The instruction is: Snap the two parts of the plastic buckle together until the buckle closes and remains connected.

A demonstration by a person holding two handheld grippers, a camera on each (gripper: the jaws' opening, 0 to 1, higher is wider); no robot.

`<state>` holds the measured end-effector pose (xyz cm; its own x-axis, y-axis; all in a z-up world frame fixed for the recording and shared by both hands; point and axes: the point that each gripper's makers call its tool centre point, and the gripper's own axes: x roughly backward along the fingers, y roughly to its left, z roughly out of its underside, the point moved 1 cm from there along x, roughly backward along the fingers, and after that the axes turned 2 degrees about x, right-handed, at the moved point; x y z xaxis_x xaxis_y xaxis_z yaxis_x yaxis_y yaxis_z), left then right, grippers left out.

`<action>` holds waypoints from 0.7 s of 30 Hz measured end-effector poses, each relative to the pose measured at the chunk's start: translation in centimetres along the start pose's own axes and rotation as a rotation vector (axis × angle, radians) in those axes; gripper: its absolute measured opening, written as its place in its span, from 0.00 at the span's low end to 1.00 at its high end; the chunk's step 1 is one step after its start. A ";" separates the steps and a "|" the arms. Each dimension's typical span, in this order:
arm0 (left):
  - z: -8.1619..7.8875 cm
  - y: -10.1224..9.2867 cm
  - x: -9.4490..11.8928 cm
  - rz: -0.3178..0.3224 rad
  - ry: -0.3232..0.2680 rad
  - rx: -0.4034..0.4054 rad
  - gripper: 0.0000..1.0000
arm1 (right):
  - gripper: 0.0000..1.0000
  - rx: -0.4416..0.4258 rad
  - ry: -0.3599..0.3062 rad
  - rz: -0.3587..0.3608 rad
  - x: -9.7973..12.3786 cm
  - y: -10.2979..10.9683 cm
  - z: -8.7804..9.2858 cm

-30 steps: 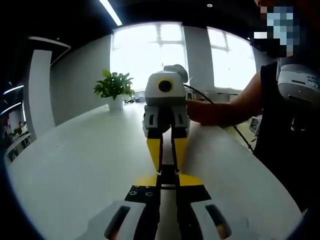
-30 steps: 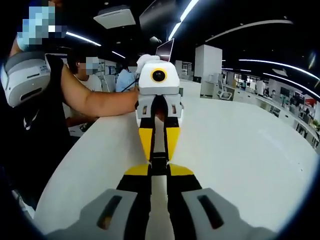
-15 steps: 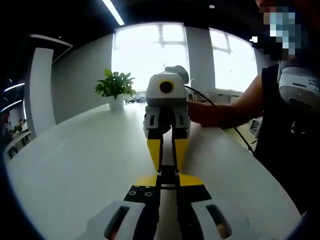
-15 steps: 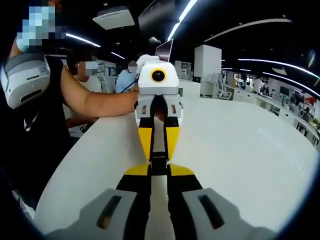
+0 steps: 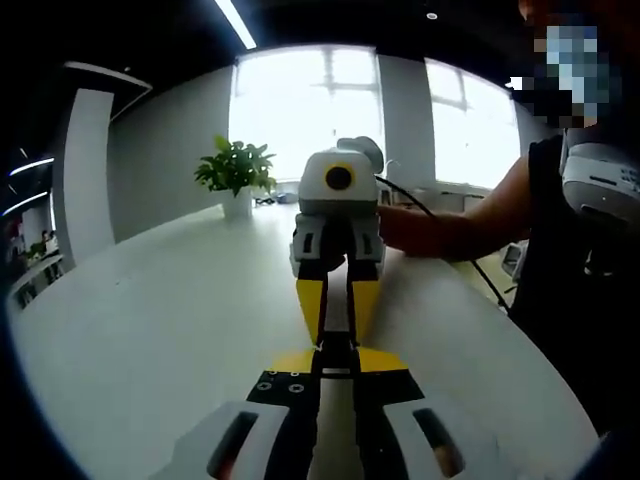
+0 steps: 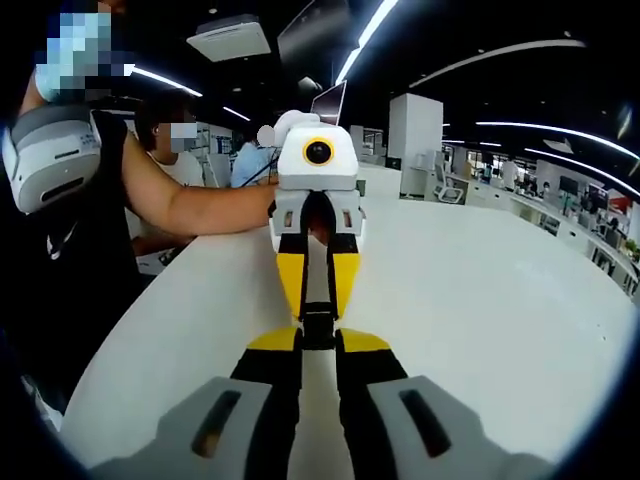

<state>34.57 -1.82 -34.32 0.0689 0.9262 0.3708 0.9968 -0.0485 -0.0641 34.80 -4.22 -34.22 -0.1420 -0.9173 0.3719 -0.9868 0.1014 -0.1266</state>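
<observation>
buckle (image 5: 336, 352): small black plastic piece caught between the two claw tips, held above the bench (image 5: 150, 330) | left claw (image 5: 334, 362) and right claw (image 6: 318, 338): each narrow, pinching one end | handling: likely light, stiff, slick; grip the bodies, not the prongs | closed or not: too small to tell

No legible text, label, brand, number or sign is present in either the left gripper view or the right gripper view. The small markings on the grey-white device (image 6: 55, 150) at the upper left of the right gripper view are too blurred to read.
</observation>
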 end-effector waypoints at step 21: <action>-0.8 1.8 1.3 -0.087 -0.040 0.060 0.09 | 1.00 -0.082 -0.159 0.079 0.2 -1.0 -2.5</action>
<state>36.52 -1.01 -33.19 -0.0206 0.9402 0.3400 0.9946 0.0539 -0.0890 35.60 -3.55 -31.70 -0.2110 -0.9539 0.2134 -0.9771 0.2001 -0.0719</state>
